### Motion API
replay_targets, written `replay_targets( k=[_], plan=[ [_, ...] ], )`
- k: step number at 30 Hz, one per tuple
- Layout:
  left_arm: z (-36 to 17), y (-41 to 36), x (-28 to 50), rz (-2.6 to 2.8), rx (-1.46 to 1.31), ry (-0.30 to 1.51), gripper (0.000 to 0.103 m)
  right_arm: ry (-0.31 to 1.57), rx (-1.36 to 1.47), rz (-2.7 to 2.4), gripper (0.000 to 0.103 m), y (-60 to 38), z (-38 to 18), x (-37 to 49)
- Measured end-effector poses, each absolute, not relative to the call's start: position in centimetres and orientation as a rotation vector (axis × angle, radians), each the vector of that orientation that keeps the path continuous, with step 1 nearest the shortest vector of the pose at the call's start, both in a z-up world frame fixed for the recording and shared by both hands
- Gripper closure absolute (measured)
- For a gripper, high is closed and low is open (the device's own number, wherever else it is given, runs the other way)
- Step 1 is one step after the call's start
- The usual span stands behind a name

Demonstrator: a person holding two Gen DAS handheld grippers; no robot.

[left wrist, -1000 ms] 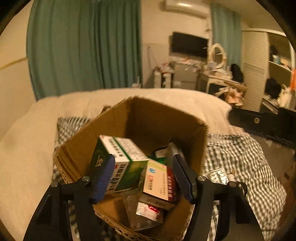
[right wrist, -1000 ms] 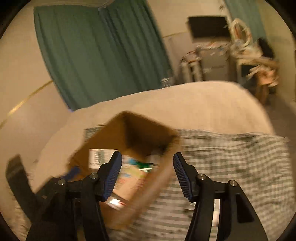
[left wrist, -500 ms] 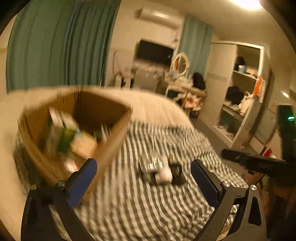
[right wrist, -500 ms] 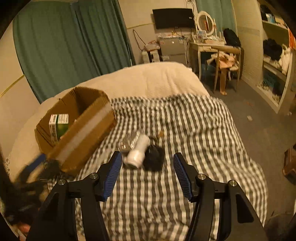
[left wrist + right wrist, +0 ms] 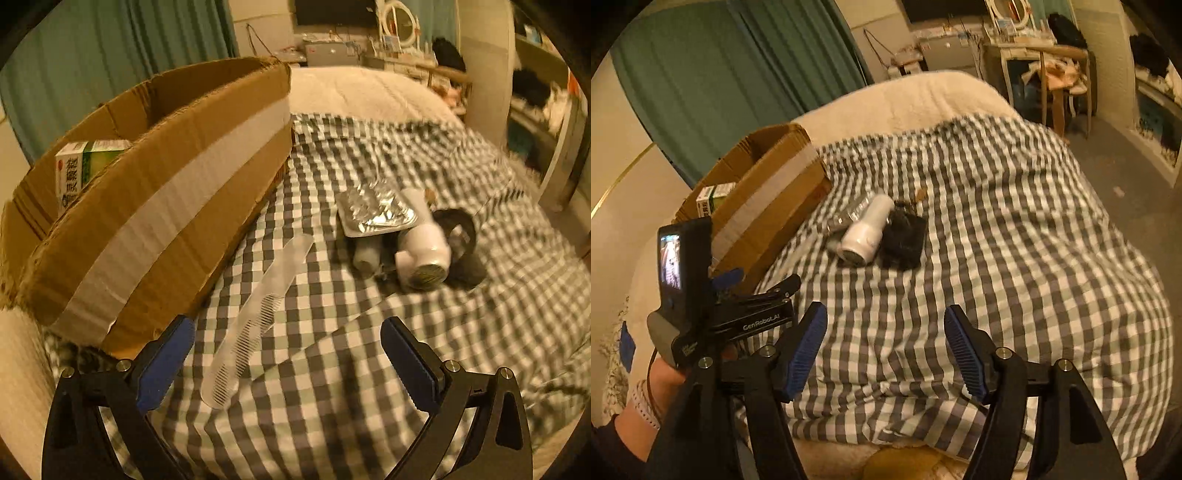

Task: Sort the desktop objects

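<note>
With both the left hand-held gripper [image 5: 288, 365] and the right hand-held gripper [image 5: 884, 350] held wide open and empty, the comb [image 5: 255, 321] lying flat on the bed [image 5: 369, 406] beside the box [image 5: 155, 206] is judged light, thin, stiff and slippery, best pinched across its plain handle.

Box [image 5: 155, 206]: near wall hides the contents except one carton [image 5: 79, 168] top. Foil pack [image 5: 376, 212] covers part of a grey bottle [image 5: 365, 256]. Black item [image 5: 461, 236] behind the white bottle [image 5: 424, 251] is blurred, possibly a pouch. Shelves at right edge are cut off.
</note>
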State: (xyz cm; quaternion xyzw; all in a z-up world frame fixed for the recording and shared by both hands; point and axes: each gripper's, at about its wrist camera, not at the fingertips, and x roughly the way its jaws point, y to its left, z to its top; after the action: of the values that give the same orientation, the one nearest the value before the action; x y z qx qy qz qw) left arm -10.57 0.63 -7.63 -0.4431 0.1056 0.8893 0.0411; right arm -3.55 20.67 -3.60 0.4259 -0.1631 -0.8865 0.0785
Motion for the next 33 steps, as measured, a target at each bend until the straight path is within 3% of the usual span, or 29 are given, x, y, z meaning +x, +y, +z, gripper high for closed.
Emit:
replay_targets(
  k=[5,7,17,19,21,23,28,29,30,33],
  plan=[
    [-10.9,0.4,-12.9,2.624,-1.613,0.358,0.000,-0.515,1.278,-2.630,0.037,21.3,-4.6,-3.6],
    [-11.6,-0.2,-13.9,2.622,-1.665,0.277,0.000,-0.530,1.279,-2.618,0.037,21.5,-5.0,-3.8],
    [-11.9,-2.4,-15.2,2.665,-1.698,0.162,0.004,-0.600,1.316,-2.579,0.037,22.2,-6.7,-4.3],
    [-11.9,-3.3,-15.3,2.626,-1.727,0.068,0.014,-0.591,1.319,-2.579,0.037,22.1,-6.8,-4.3],
    [-11.4,-3.7,-15.1,2.603,-1.727,0.055,0.050,-0.584,1.326,-2.578,0.037,21.9,-6.9,-4.3],
    [-10.8,-3.6,-14.9,2.581,-1.699,0.095,0.076,-0.583,1.335,-2.575,0.037,21.7,-7.1,-4.4],
    [-10.4,-2.7,-14.3,2.556,-1.674,0.146,0.082,-0.580,1.366,-2.570,0.037,21.5,-7.4,-5.1],
    [-10.3,-2.7,-14.2,2.546,-1.668,0.132,0.095,-0.585,1.365,-2.568,0.037,21.5,-7.4,-5.3],
    [-10.2,-2.7,-14.1,2.542,-1.667,0.128,0.098,-0.591,1.362,-2.568,0.037,21.5,-7.3,-5.7],
    [-10.2,-2.2,-13.8,2.536,-1.670,0.136,0.099,-0.609,1.331,-2.576,0.037,21.3,-6.9,-7.2]
  ],
)
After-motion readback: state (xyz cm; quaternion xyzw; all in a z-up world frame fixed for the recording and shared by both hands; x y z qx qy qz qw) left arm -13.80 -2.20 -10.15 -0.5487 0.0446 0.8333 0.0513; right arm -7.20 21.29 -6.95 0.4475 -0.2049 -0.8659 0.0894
